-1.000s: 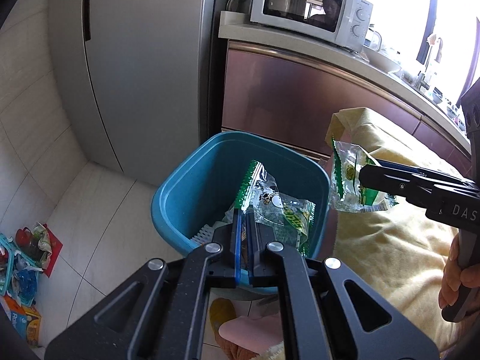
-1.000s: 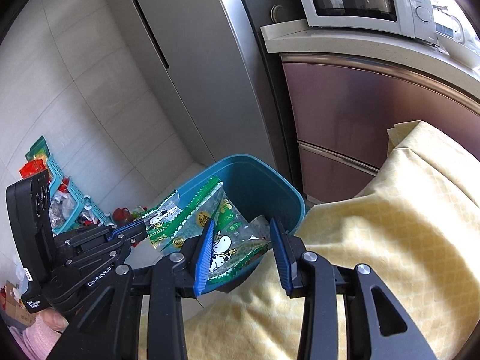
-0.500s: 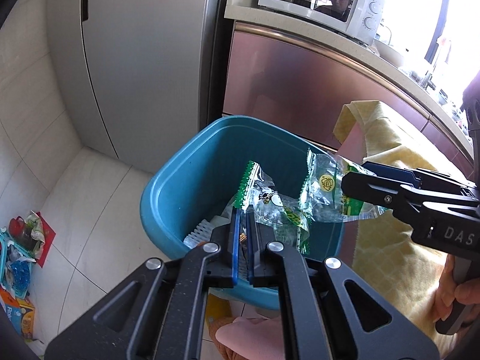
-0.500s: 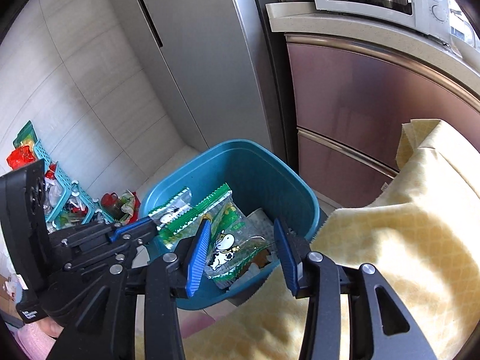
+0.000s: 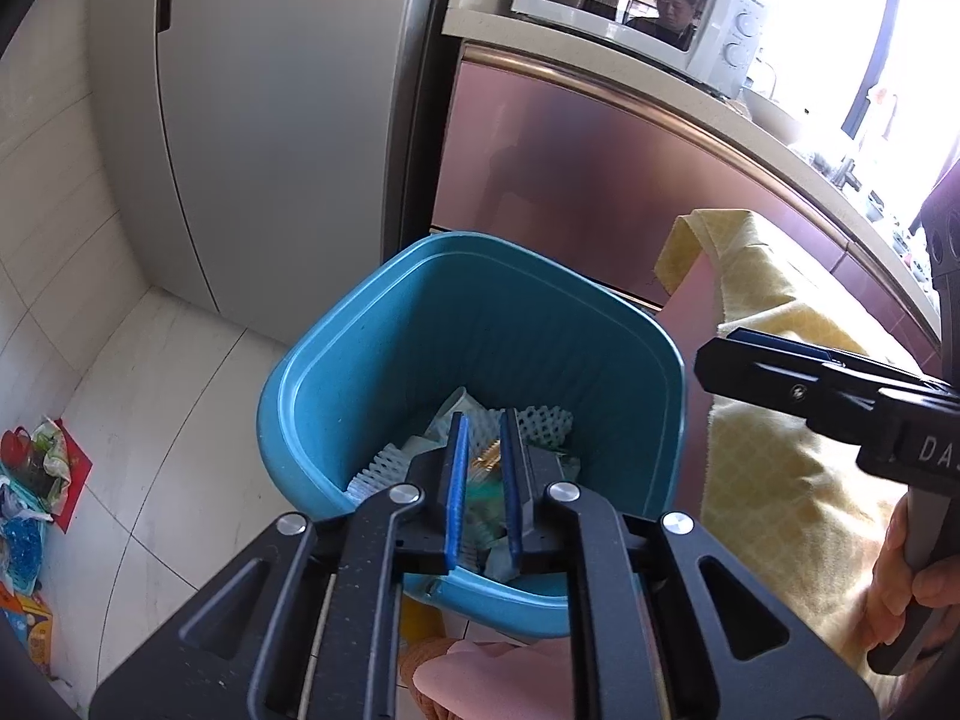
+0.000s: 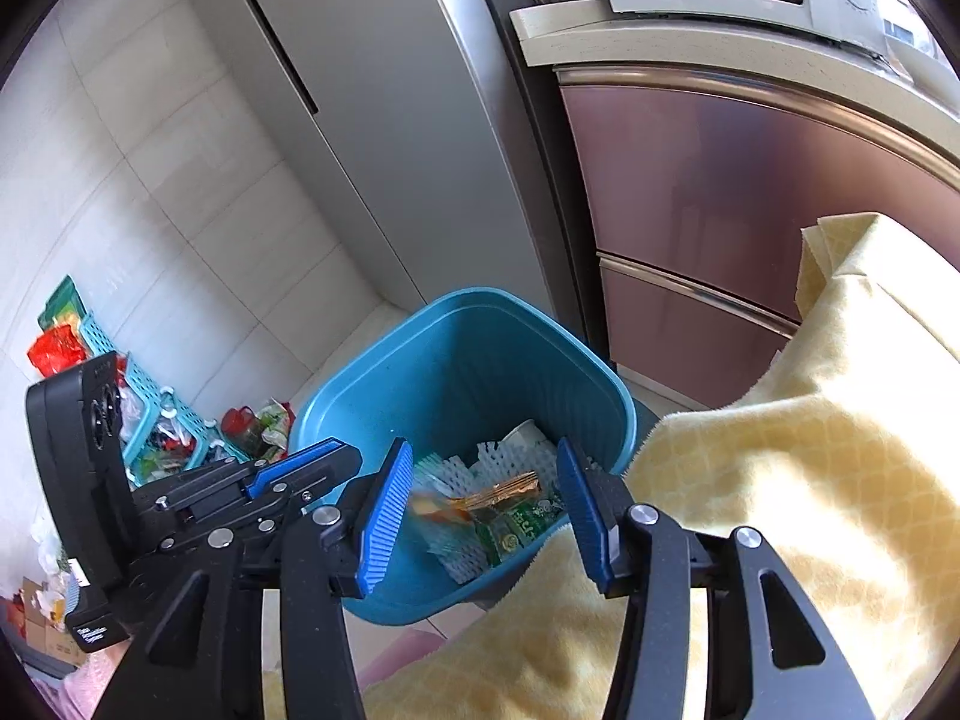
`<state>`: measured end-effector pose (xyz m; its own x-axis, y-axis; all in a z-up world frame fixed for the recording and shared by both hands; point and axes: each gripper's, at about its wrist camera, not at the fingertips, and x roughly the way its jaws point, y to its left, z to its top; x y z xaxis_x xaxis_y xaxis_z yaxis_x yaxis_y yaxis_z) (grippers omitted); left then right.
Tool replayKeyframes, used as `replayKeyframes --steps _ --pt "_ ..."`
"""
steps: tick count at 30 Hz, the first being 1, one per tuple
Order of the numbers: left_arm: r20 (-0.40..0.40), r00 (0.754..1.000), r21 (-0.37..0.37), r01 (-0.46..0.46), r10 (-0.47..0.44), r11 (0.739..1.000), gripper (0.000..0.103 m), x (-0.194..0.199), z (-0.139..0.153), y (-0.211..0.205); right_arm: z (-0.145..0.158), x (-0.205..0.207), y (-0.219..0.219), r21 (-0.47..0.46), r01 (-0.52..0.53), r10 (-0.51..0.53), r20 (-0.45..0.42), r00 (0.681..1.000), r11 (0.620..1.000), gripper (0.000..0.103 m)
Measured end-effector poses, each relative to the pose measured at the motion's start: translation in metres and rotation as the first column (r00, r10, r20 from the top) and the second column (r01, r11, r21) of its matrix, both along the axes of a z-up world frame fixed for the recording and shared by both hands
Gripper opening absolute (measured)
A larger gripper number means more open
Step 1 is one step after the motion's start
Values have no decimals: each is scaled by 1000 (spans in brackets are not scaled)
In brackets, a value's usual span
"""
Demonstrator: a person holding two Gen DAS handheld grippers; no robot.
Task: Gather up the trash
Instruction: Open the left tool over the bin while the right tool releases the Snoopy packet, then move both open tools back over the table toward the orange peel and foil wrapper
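Kitchen floor tiles run up to a grey fridge (image 5: pixel 270 138) and a pink cabinet (image 5: pixel 600 192), and the blue bin (image 5: pixel 372 360) stands in the corner between them, hard against a table draped in yellow cloth (image 6: pixel 810 450). Both grippers hang over the bin mouth, pointing steeply down into it. The left gripper (image 5: pixel 480 480) has just been parting its jaws to a narrow slit with nothing between them; the right gripper (image 6: pixel 486 510) has just been opening too, to a middling gap, also empty. The wrappers (image 6: pixel 504 516) lie loose at the bottom of the bin on white foam netting (image 6: pixel 456 480), directly below and ahead of both sets of fingertips, one blurred as if falling. So this drop looks done. More litter (image 6: pixel 258 426) sits on the floor by a teal basket (image 6: pixel 150 396), left of the bin, nearer the left hand. Room to lift is open above; the cloth edge crowds the right side.
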<state>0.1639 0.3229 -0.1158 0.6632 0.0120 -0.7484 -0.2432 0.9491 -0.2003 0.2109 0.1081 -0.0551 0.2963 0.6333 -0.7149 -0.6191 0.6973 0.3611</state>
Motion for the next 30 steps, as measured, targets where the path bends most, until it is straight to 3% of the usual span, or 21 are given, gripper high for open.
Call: replayKeyframes --steps 3,14,22,30 --pt "21 1000 5 21 -21 1000 18 -4 6 -5 5 -3 -13 23 3 -3 7 1000 1000 49" --pt "147 980 24 132 -134 991 21 -29 52 -50 39 -30 -97 131 65 -74 65 995 989 55" --pt "212 925 54 311 -315 949 26 -38 80 -122 47 -58 -187 160 204 -221 95 971 966 55" --pt "215 859 98 453 -464 886 30 -40 90 -208 35 -84 -279 162 382 -398 83 913 910 55"
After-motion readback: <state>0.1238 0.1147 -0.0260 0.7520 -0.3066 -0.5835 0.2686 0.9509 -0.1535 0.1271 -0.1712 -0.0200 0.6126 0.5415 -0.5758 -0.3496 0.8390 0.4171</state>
